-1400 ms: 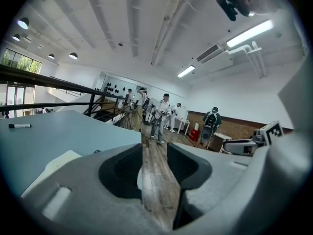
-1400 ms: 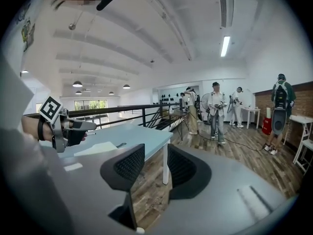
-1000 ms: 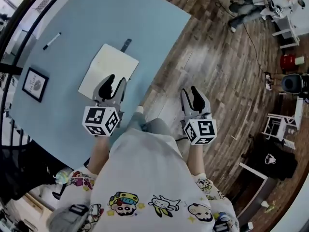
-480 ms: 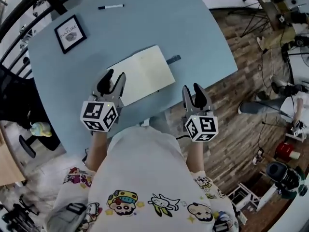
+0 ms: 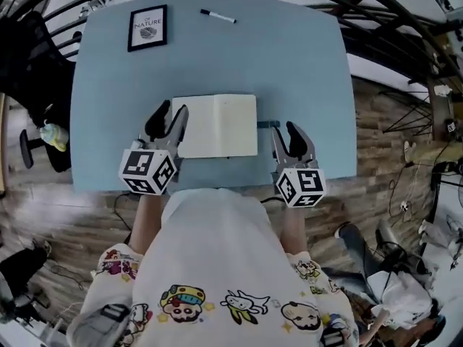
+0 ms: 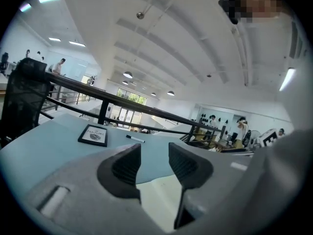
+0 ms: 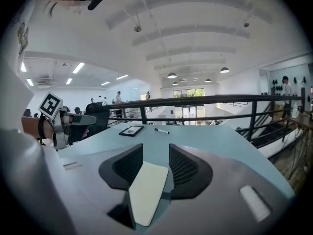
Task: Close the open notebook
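The open notebook (image 5: 217,125) lies flat on the blue table (image 5: 304,63), cream pages up, with a dark strap (image 5: 269,123) sticking out at its right edge. My left gripper (image 5: 171,110) hovers at the notebook's left edge, its jaws apart and empty. My right gripper (image 5: 285,129) is just right of the notebook, beside the strap, also open with nothing gripped. In the left gripper view a pale page (image 6: 156,199) shows beyond the left gripper (image 6: 154,153). Between the jaws of the right gripper (image 7: 155,153), the notebook (image 7: 146,190) shows lying on the table beyond them.
A framed picture (image 5: 147,27) and a black pen (image 5: 217,16) lie at the table's far side. A black chair (image 5: 29,42) stands to the left. Railings run behind the table. The table's near edge (image 5: 217,183) is just under my hands.
The person has turned to face the table squarely. The right gripper came from over the wooden floor to the table beside the notebook. The left gripper stays at the notebook's left edge.
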